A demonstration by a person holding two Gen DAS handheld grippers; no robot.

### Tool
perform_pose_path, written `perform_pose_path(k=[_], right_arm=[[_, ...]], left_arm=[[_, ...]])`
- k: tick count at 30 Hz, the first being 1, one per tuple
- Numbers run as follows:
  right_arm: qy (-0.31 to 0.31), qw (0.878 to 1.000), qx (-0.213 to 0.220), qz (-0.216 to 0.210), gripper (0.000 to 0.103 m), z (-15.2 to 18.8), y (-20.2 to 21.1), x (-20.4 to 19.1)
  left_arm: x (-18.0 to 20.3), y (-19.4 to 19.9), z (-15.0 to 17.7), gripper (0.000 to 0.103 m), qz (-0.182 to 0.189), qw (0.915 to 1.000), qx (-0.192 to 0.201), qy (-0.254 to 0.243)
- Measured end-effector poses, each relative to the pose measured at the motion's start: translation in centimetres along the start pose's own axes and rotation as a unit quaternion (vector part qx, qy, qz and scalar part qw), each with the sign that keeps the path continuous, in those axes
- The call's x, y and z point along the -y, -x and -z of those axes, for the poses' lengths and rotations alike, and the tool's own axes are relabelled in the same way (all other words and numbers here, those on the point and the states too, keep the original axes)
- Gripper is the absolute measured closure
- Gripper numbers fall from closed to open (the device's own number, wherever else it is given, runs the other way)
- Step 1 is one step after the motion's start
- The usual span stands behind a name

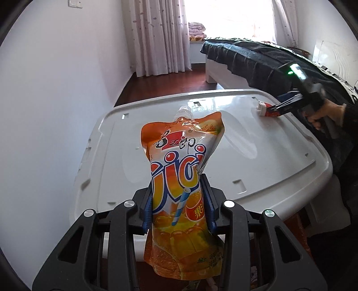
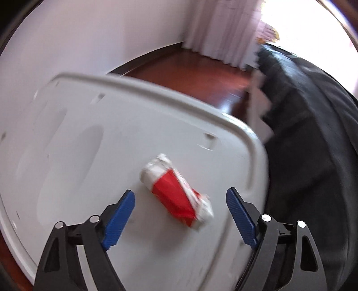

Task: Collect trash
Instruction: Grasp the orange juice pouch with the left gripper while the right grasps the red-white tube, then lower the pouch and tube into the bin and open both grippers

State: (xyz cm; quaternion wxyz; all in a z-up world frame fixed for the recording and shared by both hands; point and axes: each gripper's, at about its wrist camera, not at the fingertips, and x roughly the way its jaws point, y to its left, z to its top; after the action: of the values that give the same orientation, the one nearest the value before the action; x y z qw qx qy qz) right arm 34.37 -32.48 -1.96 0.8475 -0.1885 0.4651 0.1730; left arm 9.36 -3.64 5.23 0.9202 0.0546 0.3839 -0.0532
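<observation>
While the left gripper (image 1: 179,212) is clamping the orange pouch (image 1: 179,179), the right gripper (image 2: 181,215) is straddling the red wrapper (image 2: 176,192), jaws open; its 2 pads could skid it off the lid (image 2: 89,145).

- plain white walls (image 1: 56,78); dark red-brown wooden floor (image 1: 161,80)
- pale patterned curtains (image 1: 156,33) beside a bright sunlit window (image 1: 228,15)
- white-framed bed under a dark rumpled cover (image 1: 257,60)

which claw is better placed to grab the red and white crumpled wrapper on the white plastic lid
Right. The right claw is open, with the red and white crumpled wrapper lying on the white plastic lid just ahead of its blue pads. The left claw is shut on the orange juice pouch.
</observation>
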Motion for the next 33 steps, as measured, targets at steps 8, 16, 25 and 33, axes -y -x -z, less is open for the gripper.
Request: perform_pose_path(k=[8,16,25,33], right_arm=[[-0.024,0.999,-0.031,-0.023,0.075,-1.1,-3.5,0.4],[-0.201,0.977,0.012,-0.068,0.078,2.5,1.6,-0.8],[-0.285,0.950,0.070,-0.103,0.077,9.6,16.7,-12.0],[-0.263,0.952,0.124,-0.096,0.076,17.2,24.1,-21.0]], left_arm=[[0.3,0.2,0.0,0.067,0.002,1.0000,0.006,-0.006],[-0.5,2.3,0.8,0.067,0.018,0.9995,0.025,0.004],[-1.8,6.0,4.3,0.067,0.006,0.9996,0.021,0.019],[-1.3,11.7,9.7,0.067,-0.002,0.9989,0.002,0.047]])
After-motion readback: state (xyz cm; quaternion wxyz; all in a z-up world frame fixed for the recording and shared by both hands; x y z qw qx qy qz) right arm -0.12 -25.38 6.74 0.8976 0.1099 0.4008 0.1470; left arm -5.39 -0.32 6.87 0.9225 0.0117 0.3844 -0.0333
